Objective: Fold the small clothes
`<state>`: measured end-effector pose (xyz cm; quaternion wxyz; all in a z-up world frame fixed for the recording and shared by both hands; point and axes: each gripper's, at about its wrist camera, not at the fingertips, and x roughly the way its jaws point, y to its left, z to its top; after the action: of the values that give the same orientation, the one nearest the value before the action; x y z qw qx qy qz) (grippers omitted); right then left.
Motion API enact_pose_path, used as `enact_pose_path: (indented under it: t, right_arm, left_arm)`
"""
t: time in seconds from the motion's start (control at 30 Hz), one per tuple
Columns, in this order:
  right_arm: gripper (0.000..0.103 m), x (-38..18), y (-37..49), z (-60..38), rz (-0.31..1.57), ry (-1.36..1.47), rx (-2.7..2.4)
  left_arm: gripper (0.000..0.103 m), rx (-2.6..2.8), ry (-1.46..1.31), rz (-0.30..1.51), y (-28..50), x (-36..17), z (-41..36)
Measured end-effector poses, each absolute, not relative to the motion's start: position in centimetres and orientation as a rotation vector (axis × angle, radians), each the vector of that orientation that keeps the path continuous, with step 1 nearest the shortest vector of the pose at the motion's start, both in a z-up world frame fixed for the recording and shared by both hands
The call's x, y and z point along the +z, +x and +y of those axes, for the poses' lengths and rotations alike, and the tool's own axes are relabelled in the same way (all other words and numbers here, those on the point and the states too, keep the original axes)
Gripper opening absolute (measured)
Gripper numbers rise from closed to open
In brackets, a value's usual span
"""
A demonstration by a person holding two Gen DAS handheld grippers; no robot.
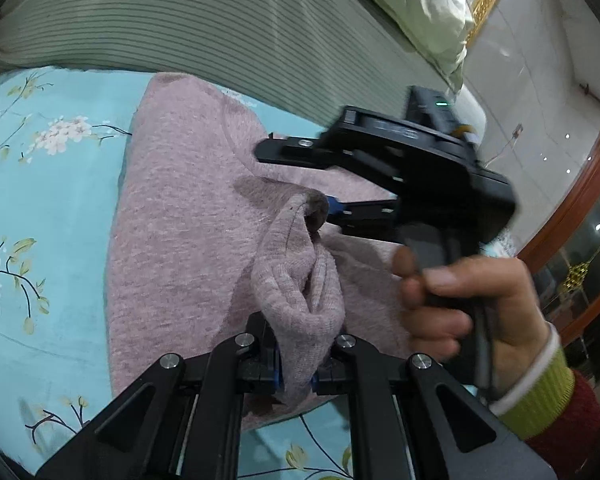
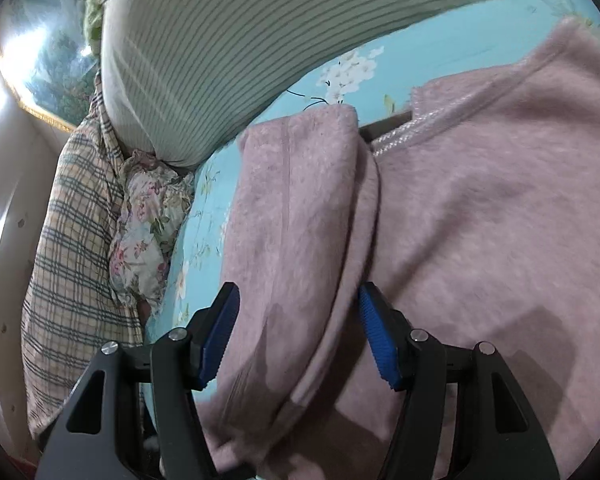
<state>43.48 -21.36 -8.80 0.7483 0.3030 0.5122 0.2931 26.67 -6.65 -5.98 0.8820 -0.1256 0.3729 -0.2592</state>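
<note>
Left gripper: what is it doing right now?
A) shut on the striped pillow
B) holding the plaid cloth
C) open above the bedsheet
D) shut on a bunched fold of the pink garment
D: in the left wrist view the left gripper has its jaws closed on a gathered fold of the pink garment, which rises straight from between them.

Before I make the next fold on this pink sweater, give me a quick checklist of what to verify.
1. Left gripper shut on a bunched fold of the pink sweater: ok.
2. Right gripper open: ok.
3. Sweater fabric between the right gripper's blue pads, not yet pinched: ok.
4. Sweater lying on the floral sheet: ok.
5. Sweater flat for folding: not ok, bunched at the left gripper.
6. Far sleeve position: cannot tell.
</note>
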Motion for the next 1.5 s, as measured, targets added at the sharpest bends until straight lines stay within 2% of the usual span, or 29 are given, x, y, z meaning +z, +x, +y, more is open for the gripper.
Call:
enact_pose_path:
  t: [0.1, 0.13, 0.17, 0.27, 0.57, 0.87, 1.3, 1.37, 1.4, 1.47, 1.5]
  right_arm:
    - [0.061, -9.2, 45.1, -21.1, 1.121, 0.695, 0.627]
    - [0.045, -9.2, 45.5, -21.1, 1.115, 0.697, 0.622]
    - [0.025, -9.1, 45.9, -21.0, 1.113, 0.69, 0.616]
    - [0.019, -8.0, 46.2, -21.2, 1.074, 0.696, 0.621]
    - [0.017, -2.1, 42.2, -28.1, 0.905, 0.579, 0.543]
    - [0.017, -4.9, 40.0, -34.7, 0.936, 0.601, 0.4]
    - [0.017, -5.6, 40.1, -35.2, 0.93, 0.504, 0.324]
    - [0.023, -5.6, 39.9, -35.4, 0.929, 0.496, 0.311]
    - [0.023, -5.4, 39.6, -35.6, 0.927, 0.497, 0.293]
    - [0.033, -4.8, 38.8, -36.2, 0.912, 0.526, 0.277]
    - [0.038, -4.3, 38.3, -36.3, 0.896, 0.532, 0.271]
  left_arm:
    - [0.008, -0.543, -0.262, 0.775, 26.4, -6.0, -5.8]
    - [0.008, -0.54, -0.257, 0.777, 26.3, -6.0, -5.4]
    - [0.008, -0.536, -0.252, 0.779, 26.4, -6.1, -5.3]
    - [0.008, -0.525, -0.235, 0.774, 26.3, -5.6, -5.7]
    - [0.009, -0.646, -0.214, 0.742, 25.9, -2.9, -11.5]
    - [0.009, -0.733, -0.177, 0.828, 26.1, -5.5, -17.4]
    - [0.011, -0.749, -0.147, 0.882, 27.5, -7.7, -16.7]
    - [0.013, -0.751, -0.149, 0.895, 27.5, -7.7, -16.4]
    - [0.02, -0.753, -0.152, 0.901, 27.2, -7.7, -16.1]
    - [0.028, -0.771, -0.162, 0.906, 26.4, -6.8, -16.1]
    - [0.039, -0.779, -0.167, 0.901, 25.7, -6.4, -15.5]
